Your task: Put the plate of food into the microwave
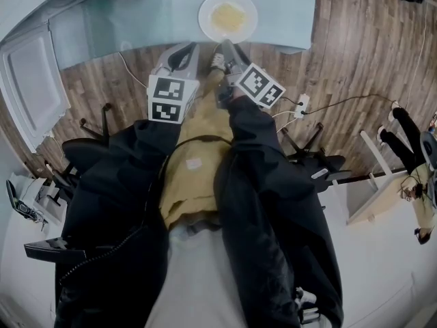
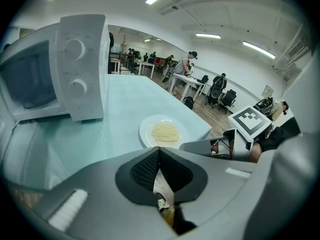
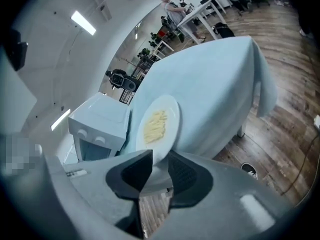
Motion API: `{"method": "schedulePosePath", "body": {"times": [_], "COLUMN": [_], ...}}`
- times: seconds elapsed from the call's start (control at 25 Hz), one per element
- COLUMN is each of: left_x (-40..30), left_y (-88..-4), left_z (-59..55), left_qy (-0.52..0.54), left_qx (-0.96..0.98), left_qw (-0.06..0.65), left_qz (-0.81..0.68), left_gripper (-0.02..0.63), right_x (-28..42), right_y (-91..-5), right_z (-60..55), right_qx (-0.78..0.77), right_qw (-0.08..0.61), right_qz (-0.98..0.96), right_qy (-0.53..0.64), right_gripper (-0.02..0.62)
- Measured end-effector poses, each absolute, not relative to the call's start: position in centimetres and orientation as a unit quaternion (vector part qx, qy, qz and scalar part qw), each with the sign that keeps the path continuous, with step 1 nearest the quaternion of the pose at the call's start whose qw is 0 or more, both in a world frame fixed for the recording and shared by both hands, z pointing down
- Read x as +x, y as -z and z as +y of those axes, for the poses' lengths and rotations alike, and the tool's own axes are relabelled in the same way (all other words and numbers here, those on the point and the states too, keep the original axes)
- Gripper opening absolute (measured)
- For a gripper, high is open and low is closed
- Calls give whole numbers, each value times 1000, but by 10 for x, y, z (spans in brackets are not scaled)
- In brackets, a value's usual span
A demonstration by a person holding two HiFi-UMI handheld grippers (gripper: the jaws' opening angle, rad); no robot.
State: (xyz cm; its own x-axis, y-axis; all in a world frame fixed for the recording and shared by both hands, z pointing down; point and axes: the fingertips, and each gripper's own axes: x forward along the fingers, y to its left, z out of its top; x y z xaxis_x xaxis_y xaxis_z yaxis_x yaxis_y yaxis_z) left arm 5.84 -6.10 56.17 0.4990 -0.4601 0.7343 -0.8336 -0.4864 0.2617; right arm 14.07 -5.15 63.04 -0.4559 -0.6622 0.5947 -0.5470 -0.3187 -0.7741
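A white plate of pale noodles [image 1: 228, 16] lies near the front edge of a light blue table [image 1: 136, 19]. A white microwave [image 1: 27, 80] stands on the table's left end; in the left gripper view the microwave [image 2: 55, 74] has its door shut. My right gripper [image 1: 227, 46] is at the plate's near edge. In the right gripper view the right gripper [image 3: 160, 156] is open, and the rim of the plate [image 3: 159, 124] shows in the gap between its pads. My left gripper [image 1: 186, 48] hovers left of the plate, short of the table; its pads [image 2: 159, 150] meet with nothing between them.
Wooden floor lies below the table's front edge. A power strip with cables [image 1: 300, 104] lies on the floor to the right. Chair bases [image 1: 89, 125] stand to my left. A person [image 1: 410, 156] sits at far right; others stand at desks [image 2: 187, 66] beyond the table.
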Motion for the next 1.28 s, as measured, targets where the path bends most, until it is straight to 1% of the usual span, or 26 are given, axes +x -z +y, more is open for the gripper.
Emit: {"method": "schedulePosePath", "body": {"times": [0.16,0.32,0.48,0.72,1.28], "left_x": [60,57,56,54,40], "left_y": [-562,-566,-567,-567,-566], "left_z": [-60,-59,-58,-58,-55], "left_qy": [-299,-303,-304,-305,-302], "left_qx": [808,806,806,805,802], "left_qw": [312,314,313,314,310], "left_qz": [-400,-400,-400,-401,-413], "left_gripper": [-3,-3,-4,-4,-4], "right_x": [144,143,145,140,137], "right_y": [-631,-630,-624,-613,-599], "right_z": [-51,-56,-61,-65,-60], "right_qx": [-515,-506,-494,-460,-411], "right_qw": [80,115,167,217,244], "right_qz": [565,552,536,561,603], "right_qy": [640,653,664,653,639], "right_gripper": [65,49,17,12,12]}}
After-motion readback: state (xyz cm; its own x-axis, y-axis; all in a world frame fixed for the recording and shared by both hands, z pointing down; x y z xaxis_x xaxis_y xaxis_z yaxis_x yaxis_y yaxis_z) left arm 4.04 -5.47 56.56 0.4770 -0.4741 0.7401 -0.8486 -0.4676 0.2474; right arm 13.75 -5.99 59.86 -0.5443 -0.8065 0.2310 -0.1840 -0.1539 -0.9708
